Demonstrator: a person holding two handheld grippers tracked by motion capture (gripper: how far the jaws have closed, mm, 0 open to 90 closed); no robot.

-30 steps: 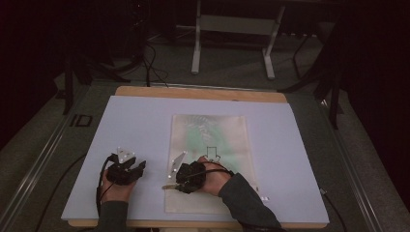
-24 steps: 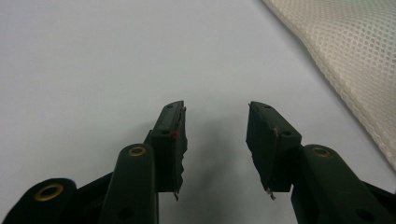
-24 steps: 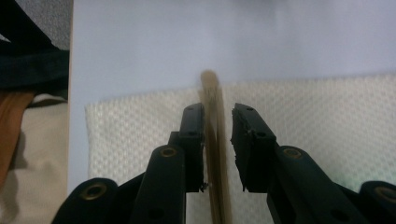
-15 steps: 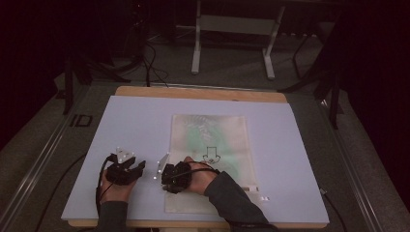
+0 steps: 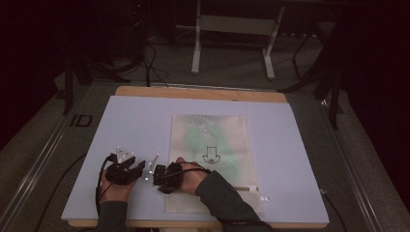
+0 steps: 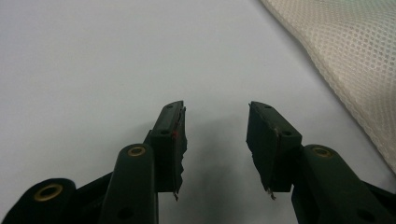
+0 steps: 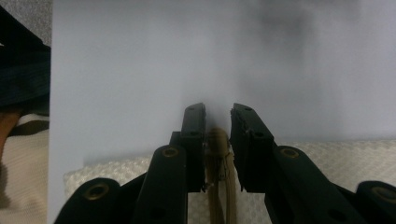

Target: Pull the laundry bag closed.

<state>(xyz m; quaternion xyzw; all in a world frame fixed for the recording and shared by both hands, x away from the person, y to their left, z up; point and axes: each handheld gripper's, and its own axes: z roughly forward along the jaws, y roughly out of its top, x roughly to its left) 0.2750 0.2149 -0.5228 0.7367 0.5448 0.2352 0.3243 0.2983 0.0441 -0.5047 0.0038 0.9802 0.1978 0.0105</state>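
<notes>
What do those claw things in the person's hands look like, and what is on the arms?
Both are black. The left gripper has a grey three-cornered plate on top and a thin black cable trailing back. The right gripper has chunky black jaws with brass-coloured rivets. The arms wear dark grey sleeves.

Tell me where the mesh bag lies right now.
In the high view, the mesh bag lies flat on the table, right of centre; the right gripper is at its near left edge.

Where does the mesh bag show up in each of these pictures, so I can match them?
High view: mesh bag lies flat right of centre on the table.
Left gripper view: its edge fills the upper right corner.
Right gripper view: it crosses the bottom, a beige strip between the jaws.
Shared landmark: the table's pale surface.
</notes>
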